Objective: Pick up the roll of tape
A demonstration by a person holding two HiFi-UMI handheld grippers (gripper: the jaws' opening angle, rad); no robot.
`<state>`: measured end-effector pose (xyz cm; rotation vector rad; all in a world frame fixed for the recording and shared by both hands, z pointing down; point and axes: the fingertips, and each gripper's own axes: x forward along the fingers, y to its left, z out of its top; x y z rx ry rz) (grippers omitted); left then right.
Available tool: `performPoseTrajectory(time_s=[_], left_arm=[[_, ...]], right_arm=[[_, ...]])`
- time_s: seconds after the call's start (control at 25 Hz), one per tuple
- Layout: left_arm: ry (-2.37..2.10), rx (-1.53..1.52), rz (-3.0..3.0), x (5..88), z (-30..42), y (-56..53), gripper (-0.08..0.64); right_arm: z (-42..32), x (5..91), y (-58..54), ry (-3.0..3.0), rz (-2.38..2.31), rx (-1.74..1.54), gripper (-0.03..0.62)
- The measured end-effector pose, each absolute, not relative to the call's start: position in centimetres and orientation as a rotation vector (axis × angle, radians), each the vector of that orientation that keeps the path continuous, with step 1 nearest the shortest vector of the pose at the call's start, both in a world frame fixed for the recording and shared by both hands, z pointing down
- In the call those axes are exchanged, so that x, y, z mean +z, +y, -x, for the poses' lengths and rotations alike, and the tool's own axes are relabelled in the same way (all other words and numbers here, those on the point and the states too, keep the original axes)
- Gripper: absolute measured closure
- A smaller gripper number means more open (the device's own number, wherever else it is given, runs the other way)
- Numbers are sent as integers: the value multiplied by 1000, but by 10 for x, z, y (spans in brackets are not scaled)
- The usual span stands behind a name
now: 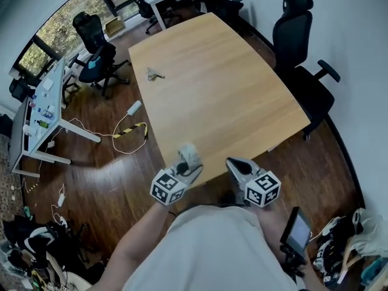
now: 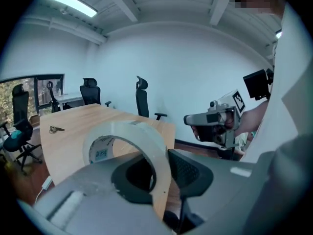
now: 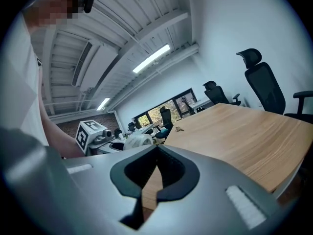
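A roll of clear tape (image 2: 128, 137) stands on edge between the jaws of my left gripper (image 2: 159, 176), which is shut on the roll's wall. In the head view the tape roll (image 1: 188, 154) is held above the near edge of the wooden table (image 1: 224, 83), in front of the left gripper (image 1: 188, 165) and its marker cube. My right gripper (image 1: 235, 163) hovers beside it at the same table edge, its jaws closed together and holding nothing. The right gripper view shows the right gripper (image 3: 155, 182) shut, with the tape roll (image 3: 138, 141) off to its left.
A small bunch of keys (image 1: 155, 74) lies on the far left part of the table. Black office chairs (image 1: 298, 35) stand along the right side, and another chair (image 1: 97, 56) is on the left. Cables and a yellow-black strap (image 1: 134, 130) lie on the wooden floor to the left.
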<state>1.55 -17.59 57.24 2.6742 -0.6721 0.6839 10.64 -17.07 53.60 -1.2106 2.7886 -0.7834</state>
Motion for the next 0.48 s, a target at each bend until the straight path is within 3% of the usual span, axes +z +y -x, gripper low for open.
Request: performPoseTrajectory(time_s=[0.48], left_arm=[[-798,343,-2761,508,79,-128,462]], right_arm=[[1,478,-140,2911,1026,-600,586]])
